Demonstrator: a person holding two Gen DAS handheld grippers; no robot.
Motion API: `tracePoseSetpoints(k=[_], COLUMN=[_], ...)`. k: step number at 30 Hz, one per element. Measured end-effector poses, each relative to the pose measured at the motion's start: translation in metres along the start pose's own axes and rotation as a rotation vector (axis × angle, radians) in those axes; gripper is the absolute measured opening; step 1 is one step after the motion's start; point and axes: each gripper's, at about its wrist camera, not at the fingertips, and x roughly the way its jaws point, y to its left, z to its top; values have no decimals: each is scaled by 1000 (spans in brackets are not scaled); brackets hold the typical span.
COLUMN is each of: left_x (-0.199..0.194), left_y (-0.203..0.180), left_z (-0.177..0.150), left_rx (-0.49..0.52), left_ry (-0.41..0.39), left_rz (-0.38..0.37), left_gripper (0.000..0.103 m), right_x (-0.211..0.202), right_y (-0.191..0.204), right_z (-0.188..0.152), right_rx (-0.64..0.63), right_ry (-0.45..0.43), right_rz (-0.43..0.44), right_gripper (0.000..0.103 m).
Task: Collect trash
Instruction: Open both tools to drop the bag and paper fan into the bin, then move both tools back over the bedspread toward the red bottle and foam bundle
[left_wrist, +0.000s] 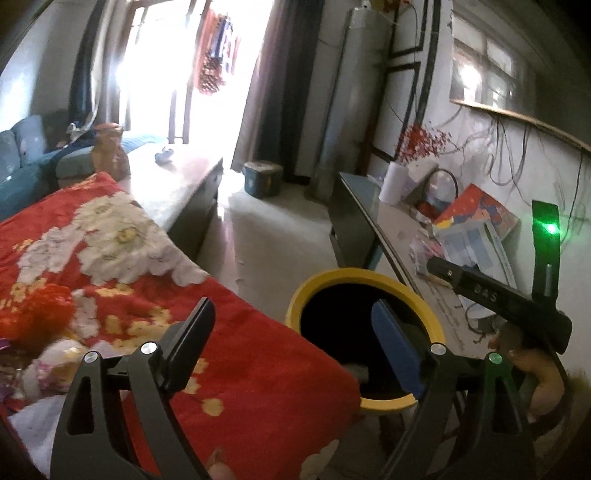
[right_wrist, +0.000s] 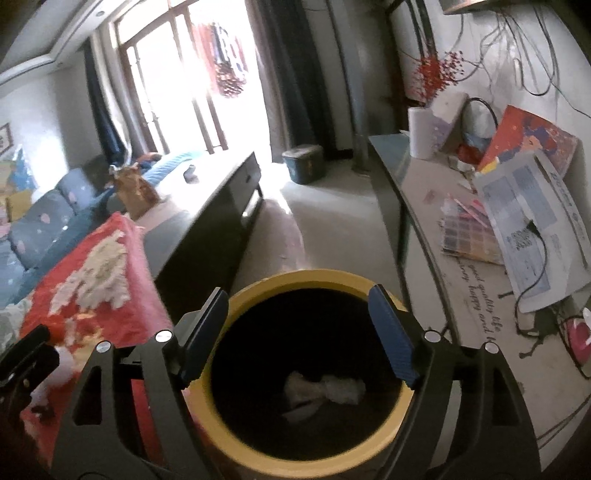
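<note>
1. Right gripper (right_wrist: 297, 328) hung directly over the yellow bin (right_wrist: 207, 398), its fingers spread wide with nothing between them — the bin's mouth filled the gap.
2. Below it, at the bottom of the bin's dark interior, lay crumpled white trash (right_wrist: 323, 389).
3. Left gripper (left_wrist: 293, 325) was also spread apart and held nothing; the yellow bin (left_wrist: 295, 299) sat just ahead and to its right, the red floral blanket (left_wrist: 110, 240) under its left finger.
4. Right of both grippers ran a side table (right_wrist: 424, 229) carrying papers (right_wrist: 532, 229), a white roll (right_wrist: 421, 129) and a red book (right_wrist: 532, 136).
5. Farther ahead stood a long low cabinet (right_wrist: 221, 199), a dark pail (right_wrist: 303, 164) on the floor — and beyond, a bright window (right_wrist: 173, 74).
</note>
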Motion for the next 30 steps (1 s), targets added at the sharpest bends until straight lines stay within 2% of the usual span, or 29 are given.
tracePoseSetpoints(k=[13,30], left_x=[-49,-84], left_y=[40,88], left_z=[4,4], left_rx=[-64,-145], left_ry=[-75,-137], left_rz=[92,179], left_gripper=[84,84], right_x=[-31,-48], right_y=[48,115], right_z=[3,-18], right_rx=[-41,-175], right_ry=[-38,7], right_rz=[152,288], right_gripper=[70,71])
